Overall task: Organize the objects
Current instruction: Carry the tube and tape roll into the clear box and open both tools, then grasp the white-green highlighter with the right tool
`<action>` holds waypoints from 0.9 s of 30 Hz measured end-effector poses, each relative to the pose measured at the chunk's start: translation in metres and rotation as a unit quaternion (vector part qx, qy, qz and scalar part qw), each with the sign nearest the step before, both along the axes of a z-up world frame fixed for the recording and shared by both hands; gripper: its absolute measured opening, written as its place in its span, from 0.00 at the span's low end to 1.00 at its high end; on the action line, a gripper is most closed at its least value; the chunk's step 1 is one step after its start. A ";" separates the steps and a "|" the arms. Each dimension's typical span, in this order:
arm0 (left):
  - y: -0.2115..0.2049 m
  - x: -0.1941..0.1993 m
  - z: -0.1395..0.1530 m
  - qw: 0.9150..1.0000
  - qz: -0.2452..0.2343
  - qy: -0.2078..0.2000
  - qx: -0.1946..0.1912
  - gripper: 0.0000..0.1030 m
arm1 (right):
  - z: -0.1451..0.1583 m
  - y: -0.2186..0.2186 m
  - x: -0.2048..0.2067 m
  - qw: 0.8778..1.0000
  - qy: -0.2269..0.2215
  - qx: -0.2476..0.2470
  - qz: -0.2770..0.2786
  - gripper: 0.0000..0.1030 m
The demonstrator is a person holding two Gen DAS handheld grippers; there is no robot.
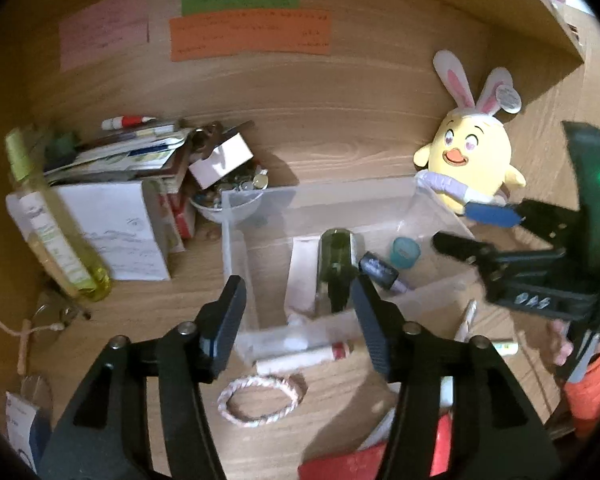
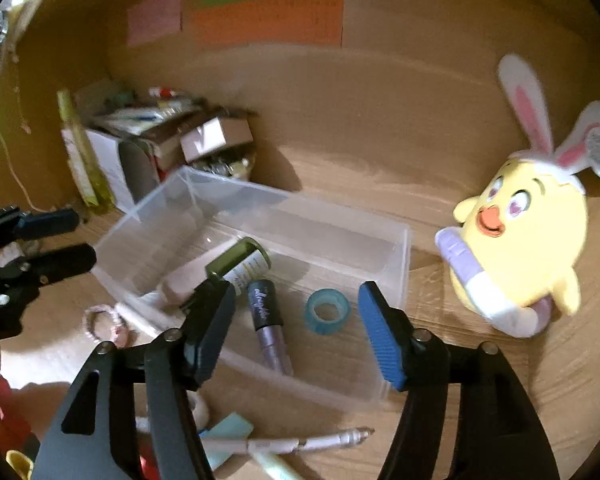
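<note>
A clear plastic bin (image 1: 332,196) (image 2: 396,248) stands on the wooden desk. It holds a dark green bottle (image 1: 336,264) (image 2: 240,264), a purple tube with a black cap (image 1: 382,274) (image 2: 268,320), a teal tape roll (image 1: 406,252) (image 2: 327,311) and a pale tube (image 1: 302,276). My left gripper (image 1: 298,320) is open and empty just in front of the bin. My right gripper (image 2: 296,336) is open and empty over the bin's near edge; it shows at the right of the left wrist view (image 1: 476,232).
A yellow chick plush with bunny ears (image 1: 474,160) (image 2: 528,248) sits right of the bin. A white box with papers (image 1: 116,228), a yellow-green bottle (image 1: 48,216) and a bowl of small items (image 1: 228,200) stand left. Pens (image 2: 300,440), a braided bracelet (image 1: 260,400) and a white tube (image 1: 304,356) lie in front.
</note>
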State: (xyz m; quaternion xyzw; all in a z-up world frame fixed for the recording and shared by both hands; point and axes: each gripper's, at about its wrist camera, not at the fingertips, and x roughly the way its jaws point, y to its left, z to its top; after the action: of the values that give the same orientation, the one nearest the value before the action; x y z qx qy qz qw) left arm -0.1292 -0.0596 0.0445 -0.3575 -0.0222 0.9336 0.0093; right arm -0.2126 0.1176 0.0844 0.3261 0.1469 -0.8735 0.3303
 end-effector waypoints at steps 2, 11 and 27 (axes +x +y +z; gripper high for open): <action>0.000 0.010 -0.003 1.000 0.000 -0.005 -0.004 0.55 | 0.005 0.008 0.010 1.000 0.009 -0.009 0.001 0.64; 0.001 0.034 -0.035 0.999 0.004 -0.040 -0.001 0.57 | -0.003 0.044 0.041 1.000 0.010 -0.023 -0.003 0.70; -0.004 0.034 -0.095 0.993 0.023 -0.110 0.028 0.57 | -0.077 0.084 0.058 0.996 -0.083 0.006 -0.012 0.70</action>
State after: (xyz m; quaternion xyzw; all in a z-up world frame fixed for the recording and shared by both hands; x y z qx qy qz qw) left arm -0.0951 -0.0639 -0.0509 -0.4569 -0.0574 0.8876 -0.0043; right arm -0.1544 0.2012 0.0077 0.4008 0.1203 -0.8467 0.3287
